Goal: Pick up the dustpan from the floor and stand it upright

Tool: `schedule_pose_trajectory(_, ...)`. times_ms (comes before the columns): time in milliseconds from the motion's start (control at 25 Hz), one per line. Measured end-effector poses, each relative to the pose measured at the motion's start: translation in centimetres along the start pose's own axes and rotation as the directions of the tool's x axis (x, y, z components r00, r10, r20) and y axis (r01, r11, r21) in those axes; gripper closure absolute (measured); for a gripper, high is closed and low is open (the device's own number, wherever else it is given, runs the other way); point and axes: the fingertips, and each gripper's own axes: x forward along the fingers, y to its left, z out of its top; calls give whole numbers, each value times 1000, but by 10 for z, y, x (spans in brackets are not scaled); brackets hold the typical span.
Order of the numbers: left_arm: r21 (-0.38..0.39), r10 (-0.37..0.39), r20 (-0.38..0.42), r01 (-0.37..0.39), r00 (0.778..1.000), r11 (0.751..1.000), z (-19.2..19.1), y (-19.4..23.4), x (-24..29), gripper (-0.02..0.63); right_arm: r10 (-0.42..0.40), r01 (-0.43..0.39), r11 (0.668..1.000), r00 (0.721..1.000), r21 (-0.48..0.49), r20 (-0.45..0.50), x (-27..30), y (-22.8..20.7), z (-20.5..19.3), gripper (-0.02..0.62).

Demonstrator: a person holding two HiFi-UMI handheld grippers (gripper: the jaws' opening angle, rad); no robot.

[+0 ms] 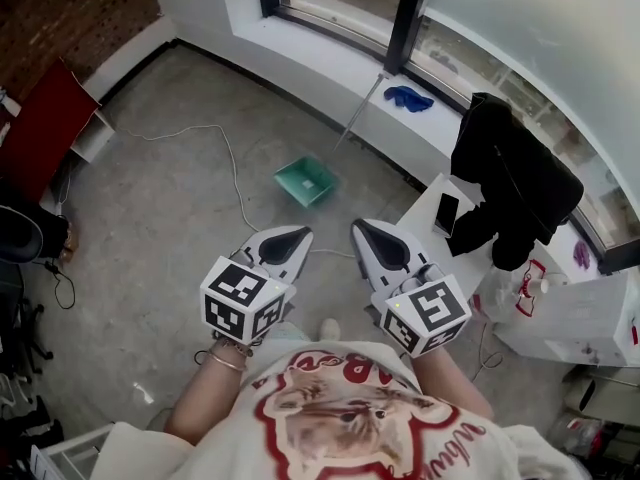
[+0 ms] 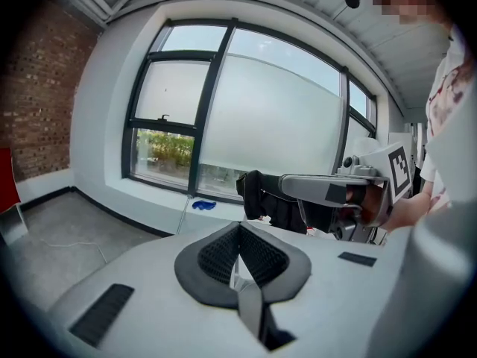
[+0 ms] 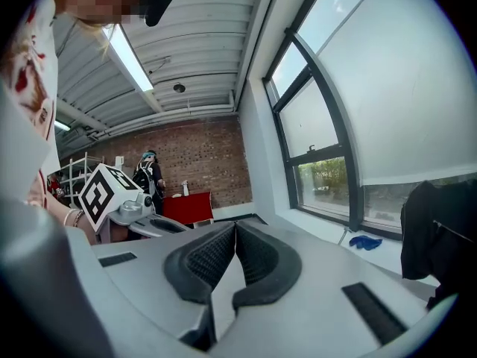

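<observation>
The green dustpan sits on the concrete floor below the window, and its thin grey handle slants up against the white sill. Both grippers are held side by side at waist height, well short of the pan and apart from it. My left gripper is shut with nothing between its pads; in the left gripper view its jaws meet at the tip. Likewise shut and empty is my right gripper, whose pads touch. Neither gripper view shows the pan itself.
A white cable snakes across the floor left of the pan. A blue cloth lies on the sill. A black jacket hangs over white furniture at the right. A red cabinet stands at the left wall. A person stands far back.
</observation>
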Motion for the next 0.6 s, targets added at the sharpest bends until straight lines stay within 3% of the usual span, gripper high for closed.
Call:
schedule_pose_trajectory(280,3,34,11,-34,999,999,-7,-11,-5,601,-14,13,1000,1000,27,22,-18,-12,-3,571)
schedule_pose_trajectory(600,14,12,22,-12,1000,1000,8,0,15,601,-12,12,1000,999,24,36,-3,-24,4,571)
